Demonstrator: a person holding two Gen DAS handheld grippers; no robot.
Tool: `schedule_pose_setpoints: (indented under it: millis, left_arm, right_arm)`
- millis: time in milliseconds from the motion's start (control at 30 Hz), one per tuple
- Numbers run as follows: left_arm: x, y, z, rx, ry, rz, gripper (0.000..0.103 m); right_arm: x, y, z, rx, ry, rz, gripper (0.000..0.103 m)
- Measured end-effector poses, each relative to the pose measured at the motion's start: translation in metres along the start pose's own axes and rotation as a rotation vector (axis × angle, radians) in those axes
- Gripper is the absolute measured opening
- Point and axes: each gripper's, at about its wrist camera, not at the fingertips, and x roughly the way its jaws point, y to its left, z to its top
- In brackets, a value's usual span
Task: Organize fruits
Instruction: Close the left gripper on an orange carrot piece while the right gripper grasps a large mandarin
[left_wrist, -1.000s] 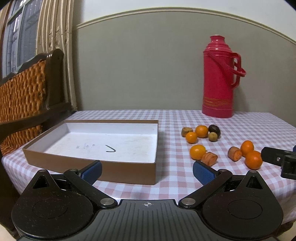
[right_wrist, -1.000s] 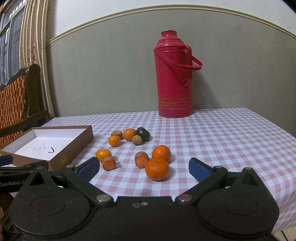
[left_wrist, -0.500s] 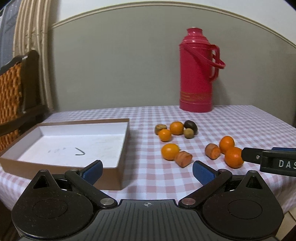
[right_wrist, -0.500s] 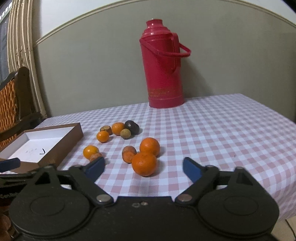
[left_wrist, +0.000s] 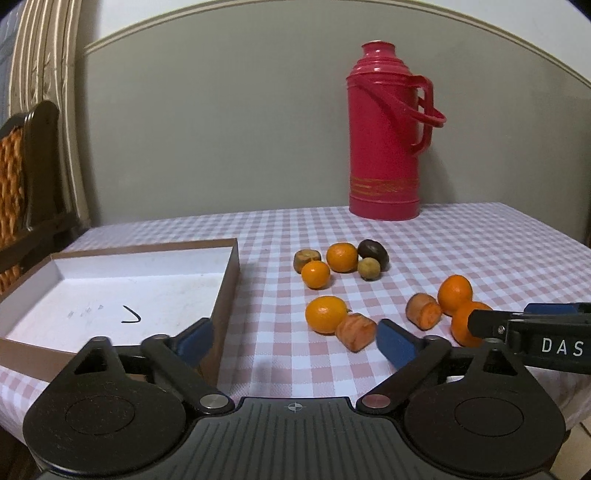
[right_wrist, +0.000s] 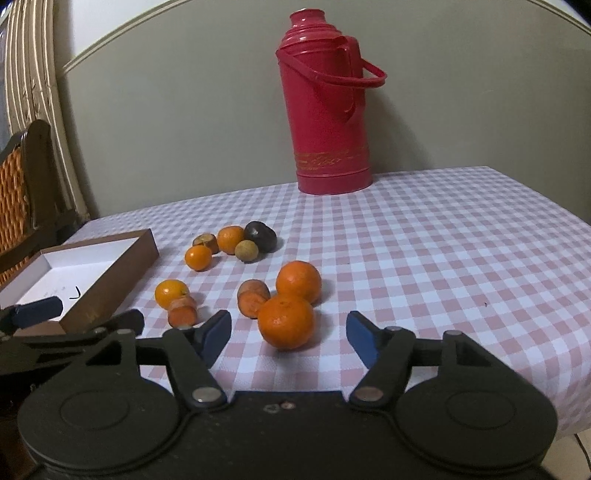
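Note:
Several small oranges, carrot pieces and dark fruits lie on the pink checked tablecloth. The nearest orange (right_wrist: 286, 322) sits just ahead of my open right gripper (right_wrist: 288, 334), between its blue fingertips, with a second orange (right_wrist: 298, 281) and a carrot piece (right_wrist: 252, 297) behind it. My left gripper (left_wrist: 293, 338) is open and empty; an orange (left_wrist: 324, 314) and a carrot piece (left_wrist: 355, 331) lie just ahead of it. A shallow brown box (left_wrist: 225, 280) with a white inside stands at the left, empty. The right gripper's finger (left_wrist: 532, 332) shows at the right in the left wrist view.
A tall red thermos (left_wrist: 386, 136) stands at the back of the table by the wall. A further cluster of an orange (left_wrist: 340, 257), a dark fruit (left_wrist: 373, 252) and small brown fruits lies mid-table. A wicker chair (left_wrist: 18, 184) stands at the left.
Both grippers have moved forward, nearer the fruit. The right gripper's fingertips now flank the nearest orange. The left view has swung right, off the box.

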Motion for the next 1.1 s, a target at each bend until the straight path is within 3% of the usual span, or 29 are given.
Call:
schedule_pose_setpoints:
  millis: [100,267,333,467,533,567,667,867,1100]
  left_arm:
    - [0.008,0.002,0.001,-0.005,0.012,-0.002,0.09]
    - [0.017,-0.006,0.001,0.008,0.025,-0.033,0.088]
    - [0.021,-0.01,0.0,0.009,0.034,-0.048,0.078]
    - [0.03,-0.016,-0.003,-0.009,0.059,-0.059,0.073]
    - [0.034,-0.018,-0.004,-0.023,0.069,-0.063,0.06]
    - [0.036,-0.019,-0.004,-0.029,0.075,-0.066,0.059]
    - [0.043,-0.022,-0.006,-0.039,0.096,-0.06,0.059]
    - [0.052,-0.031,-0.008,-0.067,0.101,-0.05,0.058]
    - [0.056,-0.039,-0.009,-0.08,0.092,-0.011,0.033]
  right_arm:
    - [0.008,-0.003,0.003,0.017,0.014,0.009,0.053]
    - [0.018,-0.004,0.004,0.029,0.038,0.004,0.051]
    - [0.022,-0.003,0.005,0.019,0.044,0.001,0.047]
    - [0.029,-0.004,0.004,0.021,0.067,0.004,0.042]
    - [0.031,-0.005,0.004,0.03,0.073,0.013,0.041]
    - [0.032,-0.005,0.004,0.029,0.074,0.015,0.039]
    - [0.035,-0.004,0.004,0.028,0.094,0.032,0.033]
    - [0.037,-0.006,0.005,0.039,0.095,0.038,0.033]
    - [0.035,-0.007,0.003,0.034,0.084,0.035,0.033]
